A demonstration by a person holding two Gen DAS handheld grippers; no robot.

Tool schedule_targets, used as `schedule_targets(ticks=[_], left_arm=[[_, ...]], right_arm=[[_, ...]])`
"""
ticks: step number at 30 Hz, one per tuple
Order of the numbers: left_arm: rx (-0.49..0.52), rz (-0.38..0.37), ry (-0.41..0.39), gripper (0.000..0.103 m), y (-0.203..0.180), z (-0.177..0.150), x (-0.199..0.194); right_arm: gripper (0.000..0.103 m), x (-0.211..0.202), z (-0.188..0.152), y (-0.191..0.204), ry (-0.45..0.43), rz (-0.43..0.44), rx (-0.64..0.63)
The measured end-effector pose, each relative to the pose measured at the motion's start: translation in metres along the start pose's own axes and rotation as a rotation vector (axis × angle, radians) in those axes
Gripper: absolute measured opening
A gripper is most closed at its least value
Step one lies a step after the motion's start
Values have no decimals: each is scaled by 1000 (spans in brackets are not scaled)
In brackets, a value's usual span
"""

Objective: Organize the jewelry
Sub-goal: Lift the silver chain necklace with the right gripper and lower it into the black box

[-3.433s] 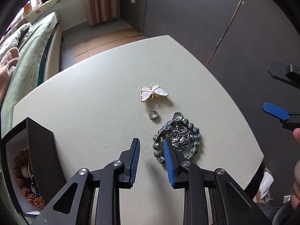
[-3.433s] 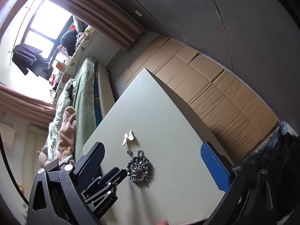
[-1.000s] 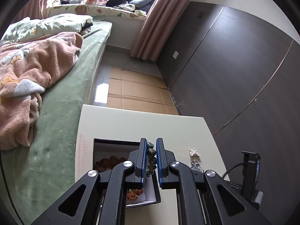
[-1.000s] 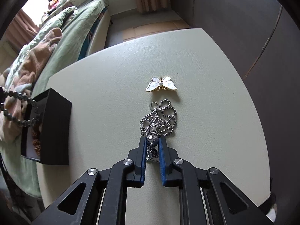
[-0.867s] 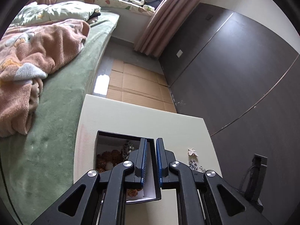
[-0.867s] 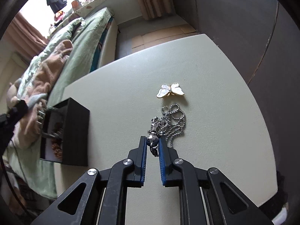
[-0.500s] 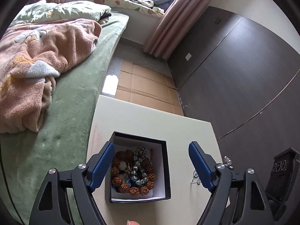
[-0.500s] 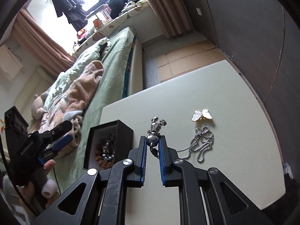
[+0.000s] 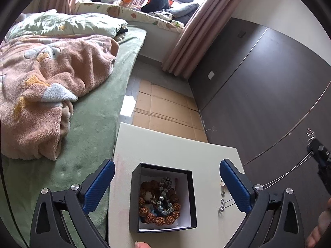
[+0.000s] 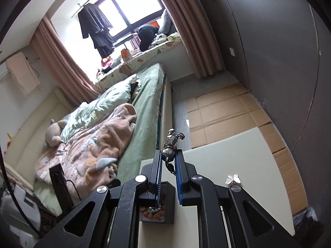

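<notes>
The left tongs (image 9: 165, 183) stand spread wide above the pale bench (image 9: 165, 146), their blue pads on either side of the black box (image 9: 162, 198) and touching nothing. The left wrist view looks straight down into the open box: a brown bead bracelet (image 9: 157, 210) lies around its white floor, and a grey-green bead bracelet (image 9: 164, 196) lies across it. To the right of the box, on the bench, a small ring (image 9: 222, 193) and a bit of fine chain (image 9: 224, 205) show beside the right pad; just above them is a pale speck, probably the butterfly brooch, though it is too small here to be sure.

The right wrist view gives what the left cannot. The right tongs (image 10: 168, 166) are pressed together on a silver figure pendant (image 10: 170, 144), which sticks up past the fingertips well clear of the bench, with a short run of chain hanging down between the pads. Under the tongs the box (image 10: 167, 204) shows only one corner, with brown beads inside. The butterfly brooch (image 10: 233, 178) lies on the bench (image 10: 238, 157) to the right, apart from the box. In the left wrist view the right tongs appear only as a dark shape at the right edge, thin chain strands trailing from it.
</notes>
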State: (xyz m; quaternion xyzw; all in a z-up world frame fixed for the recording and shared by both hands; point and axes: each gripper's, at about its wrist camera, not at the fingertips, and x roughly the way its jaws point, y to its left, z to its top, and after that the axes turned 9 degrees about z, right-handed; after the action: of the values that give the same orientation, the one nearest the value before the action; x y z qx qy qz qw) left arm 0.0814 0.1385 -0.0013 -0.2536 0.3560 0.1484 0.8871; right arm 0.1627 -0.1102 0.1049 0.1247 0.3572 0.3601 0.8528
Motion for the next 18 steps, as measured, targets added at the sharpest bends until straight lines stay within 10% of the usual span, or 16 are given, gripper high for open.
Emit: schedule_targets(ticks=[18], left_arm=[[9,-20,-72,103,14,5,-17]], right_arm=[[13,-22,61,128,-94,48,-212]])
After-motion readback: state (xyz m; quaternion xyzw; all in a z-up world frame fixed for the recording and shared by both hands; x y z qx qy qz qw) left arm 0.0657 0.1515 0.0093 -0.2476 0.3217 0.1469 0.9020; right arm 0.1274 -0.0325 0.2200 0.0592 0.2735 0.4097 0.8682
